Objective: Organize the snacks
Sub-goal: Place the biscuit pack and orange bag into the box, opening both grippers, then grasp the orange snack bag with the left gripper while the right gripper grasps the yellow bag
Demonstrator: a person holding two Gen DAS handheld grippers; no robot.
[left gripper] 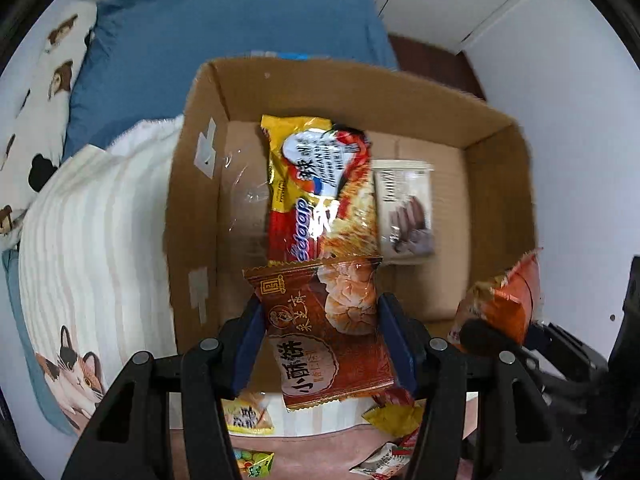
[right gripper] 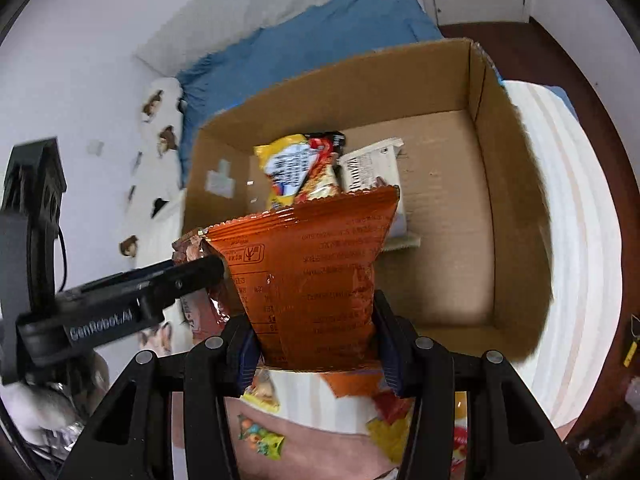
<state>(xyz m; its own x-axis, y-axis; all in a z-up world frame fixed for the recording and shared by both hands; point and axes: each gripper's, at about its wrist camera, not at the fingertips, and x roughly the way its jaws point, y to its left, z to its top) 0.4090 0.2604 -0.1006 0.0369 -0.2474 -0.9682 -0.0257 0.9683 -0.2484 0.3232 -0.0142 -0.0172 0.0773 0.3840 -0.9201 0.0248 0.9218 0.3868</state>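
Observation:
My left gripper [left gripper: 320,340] is shut on a brown pastry packet [left gripper: 324,332] and holds it over the near edge of an open cardboard box [left gripper: 352,84]. My right gripper [right gripper: 316,336] is shut on an orange snack bag [right gripper: 316,276] above the box's [right gripper: 516,208] near edge; the bag also shows in the left wrist view [left gripper: 504,304]. Inside the box lie a yellow-red snack bag [left gripper: 316,188] and a white packet [left gripper: 408,212], both also seen in the right wrist view, the yellow-red bag [right gripper: 300,168] left of the white packet [right gripper: 372,168].
The box stands on a bed with a striped white blanket [left gripper: 80,220] and a blue sheet [left gripper: 224,24]. Several loose snack packets [left gripper: 248,416] lie on the pink cover below the grippers, including a colourful candy packet [right gripper: 260,436]. A white wall [left gripper: 576,128] is to the right.

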